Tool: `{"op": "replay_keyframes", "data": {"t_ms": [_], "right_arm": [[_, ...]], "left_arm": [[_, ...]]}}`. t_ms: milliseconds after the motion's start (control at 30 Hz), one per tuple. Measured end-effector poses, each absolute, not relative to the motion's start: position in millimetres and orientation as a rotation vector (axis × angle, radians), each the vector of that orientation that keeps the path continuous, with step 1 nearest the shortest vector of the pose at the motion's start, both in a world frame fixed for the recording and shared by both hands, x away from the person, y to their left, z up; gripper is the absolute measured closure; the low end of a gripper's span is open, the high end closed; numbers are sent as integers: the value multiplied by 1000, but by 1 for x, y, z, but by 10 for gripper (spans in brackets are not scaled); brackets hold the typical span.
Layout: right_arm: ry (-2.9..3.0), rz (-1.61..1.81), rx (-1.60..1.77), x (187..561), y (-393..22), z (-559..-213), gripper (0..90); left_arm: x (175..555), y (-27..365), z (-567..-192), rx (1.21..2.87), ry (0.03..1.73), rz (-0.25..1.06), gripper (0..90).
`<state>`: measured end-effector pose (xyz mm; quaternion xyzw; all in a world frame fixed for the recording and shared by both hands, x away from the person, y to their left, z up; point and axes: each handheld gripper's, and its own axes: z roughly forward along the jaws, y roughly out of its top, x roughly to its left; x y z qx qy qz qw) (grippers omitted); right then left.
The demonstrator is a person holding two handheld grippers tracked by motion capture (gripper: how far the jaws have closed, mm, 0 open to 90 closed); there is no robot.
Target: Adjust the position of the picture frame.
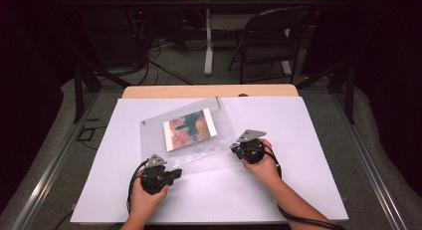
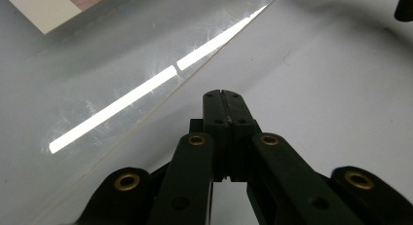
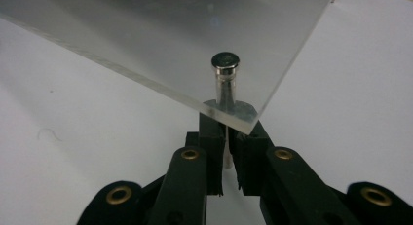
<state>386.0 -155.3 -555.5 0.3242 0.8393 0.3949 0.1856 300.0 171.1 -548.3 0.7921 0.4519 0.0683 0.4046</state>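
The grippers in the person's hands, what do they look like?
Both are black. The left gripper and the right gripper each carry a grey three-cornered plate on top and trail a black cable. Up close, each has two flat black jaws on black link arms, joined by round brass-coloured rivets. The person's forearms are bare, with no sleeves in sight.

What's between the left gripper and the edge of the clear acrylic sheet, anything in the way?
Nothing visible. The left gripper, jaws shut with nothing between them, points at the acrylic sheet's near edge across bare white table cover. The right gripper is shut on a metal standoff at the sheet's far corner, clear of that path.
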Motion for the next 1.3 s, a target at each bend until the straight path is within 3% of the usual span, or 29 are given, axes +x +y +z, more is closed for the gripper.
{"op": "replay_keyframes", "data": {"t_ms": [1300], "right_arm": [[2352, 1183, 912, 356, -164, -536, 850]], "left_arm": [[314, 173, -550, 1995, 1232, 156, 900]]}}
